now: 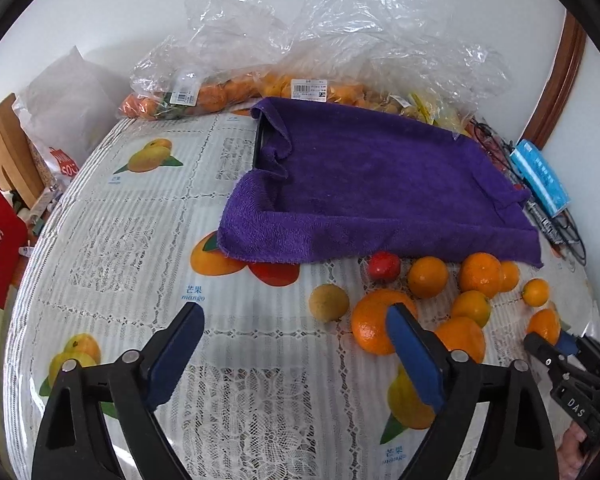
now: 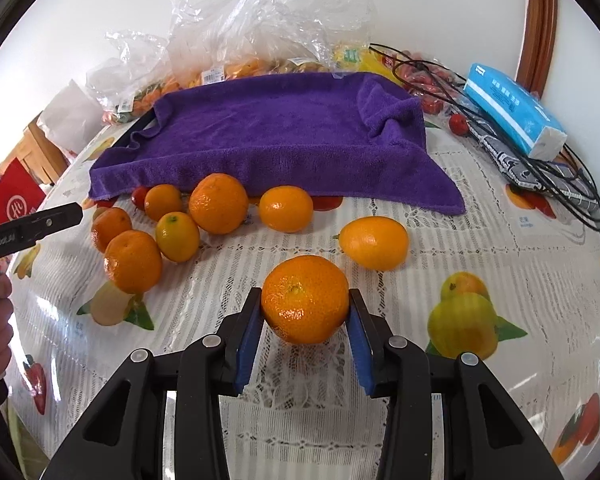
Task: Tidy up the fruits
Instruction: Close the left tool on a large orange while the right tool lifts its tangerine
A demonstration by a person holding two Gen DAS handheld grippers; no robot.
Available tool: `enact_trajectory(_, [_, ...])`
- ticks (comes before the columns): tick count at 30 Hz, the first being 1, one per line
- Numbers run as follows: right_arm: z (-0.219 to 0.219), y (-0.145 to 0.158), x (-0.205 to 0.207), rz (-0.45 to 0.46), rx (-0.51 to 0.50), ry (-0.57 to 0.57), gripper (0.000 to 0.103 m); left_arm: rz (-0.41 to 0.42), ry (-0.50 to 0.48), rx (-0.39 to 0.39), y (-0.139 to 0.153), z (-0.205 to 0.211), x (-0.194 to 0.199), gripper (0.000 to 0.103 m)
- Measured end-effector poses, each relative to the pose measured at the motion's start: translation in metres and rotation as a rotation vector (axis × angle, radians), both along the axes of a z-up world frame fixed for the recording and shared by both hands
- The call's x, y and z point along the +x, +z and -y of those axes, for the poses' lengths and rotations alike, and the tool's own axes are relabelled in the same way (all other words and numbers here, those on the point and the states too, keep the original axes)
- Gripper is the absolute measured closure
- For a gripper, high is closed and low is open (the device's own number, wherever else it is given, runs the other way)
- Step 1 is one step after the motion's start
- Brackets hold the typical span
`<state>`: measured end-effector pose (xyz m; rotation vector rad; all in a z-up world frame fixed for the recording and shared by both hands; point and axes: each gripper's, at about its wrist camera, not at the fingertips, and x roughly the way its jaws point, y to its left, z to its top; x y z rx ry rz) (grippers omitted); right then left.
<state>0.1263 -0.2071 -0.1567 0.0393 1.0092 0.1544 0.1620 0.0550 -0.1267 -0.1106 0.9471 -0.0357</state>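
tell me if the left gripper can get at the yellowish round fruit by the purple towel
Probably yes: the left gripper is open and empty, and the yellowish fruit sits just ahead of its fingers on bare tablecloth, apart from the oranges.

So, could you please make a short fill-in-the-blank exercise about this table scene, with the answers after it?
1. The right gripper is closed on one ____.
2. The left gripper is open and holds ____.
3. The towel over the tray is ____ in colour.
4. The tissue pack is white and ____.

Missing words: orange; nothing; purple; blue
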Motion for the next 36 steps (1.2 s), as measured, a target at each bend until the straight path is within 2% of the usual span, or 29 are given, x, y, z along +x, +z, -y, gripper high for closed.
enact_trajectory(5, [0.003,0.000,-0.002,-0.003,-0.008,-0.013,0.062,0.009,-0.059,-0.026,0.001,0.012,-0.003,0.014])
enact_trajectory(7, [0.005,0.000,-0.003,-0.005,-0.011,-0.013,0.062,-0.001,-0.089,-0.040,-0.003,0.019,-0.002,0.019])
enact_trajectory(9, [0.008,0.000,-0.005,-0.004,-0.019,-0.014,0.062,-0.027,-0.115,-0.058,-0.009,0.024,-0.001,0.033])
enact_trajectory(12, [0.015,0.000,-0.008,-0.005,-0.025,-0.026,0.062,-0.059,-0.140,-0.097,-0.015,0.029,0.002,0.047])
enact_trajectory(18, [0.025,-0.004,-0.008,-0.020,-0.030,-0.047,0.062,-0.081,-0.148,-0.156,-0.021,0.031,0.007,0.048])
enact_trajectory(24, [0.025,-0.005,-0.007,-0.023,-0.040,-0.038,0.062,-0.106,-0.150,-0.146,-0.029,0.042,0.015,0.049])
enact_trajectory(25, [0.025,-0.006,-0.007,-0.022,-0.043,-0.038,0.062,-0.103,-0.152,-0.141,-0.030,0.044,0.015,0.051])
enact_trajectory(27, [0.026,-0.006,-0.006,-0.023,-0.041,-0.037,0.062,-0.101,-0.148,-0.132,-0.030,0.045,0.016,0.062])
enact_trajectory(36, [0.023,-0.001,-0.006,-0.007,-0.030,-0.039,0.062,-0.092,-0.172,-0.143,-0.023,0.042,0.011,0.062])
